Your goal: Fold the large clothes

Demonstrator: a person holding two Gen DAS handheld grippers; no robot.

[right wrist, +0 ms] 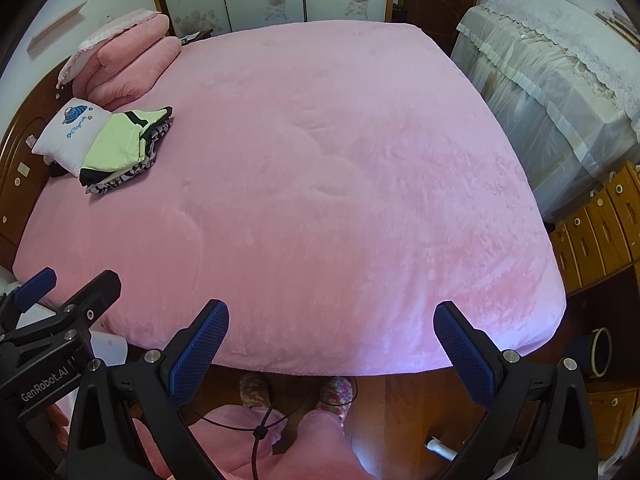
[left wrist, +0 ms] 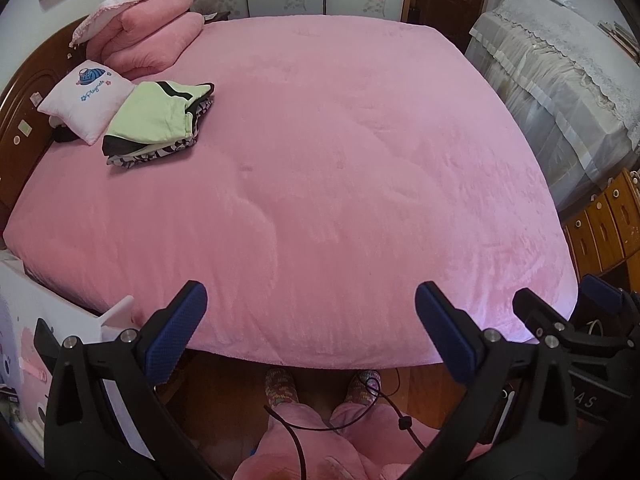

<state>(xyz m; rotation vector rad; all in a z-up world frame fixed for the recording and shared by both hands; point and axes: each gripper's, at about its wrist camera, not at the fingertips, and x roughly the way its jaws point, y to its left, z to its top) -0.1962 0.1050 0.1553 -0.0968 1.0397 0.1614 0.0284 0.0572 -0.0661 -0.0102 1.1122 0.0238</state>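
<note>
Folded clothes stack far across bed; left gripper, right gripper spread, empty.

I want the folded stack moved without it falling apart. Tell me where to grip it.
Grip the folded stack across its near short end, coming from the bed's open middle. The layers' edges show there, so the tongs can pinch all of them; the white pillow blocks the far side.

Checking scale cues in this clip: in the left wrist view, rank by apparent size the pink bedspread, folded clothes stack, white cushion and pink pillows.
1. Bedspread, by far.
2. Pink pillows and clothes stack: similar, unranked.
3. White cushion, partly covered.
</note>
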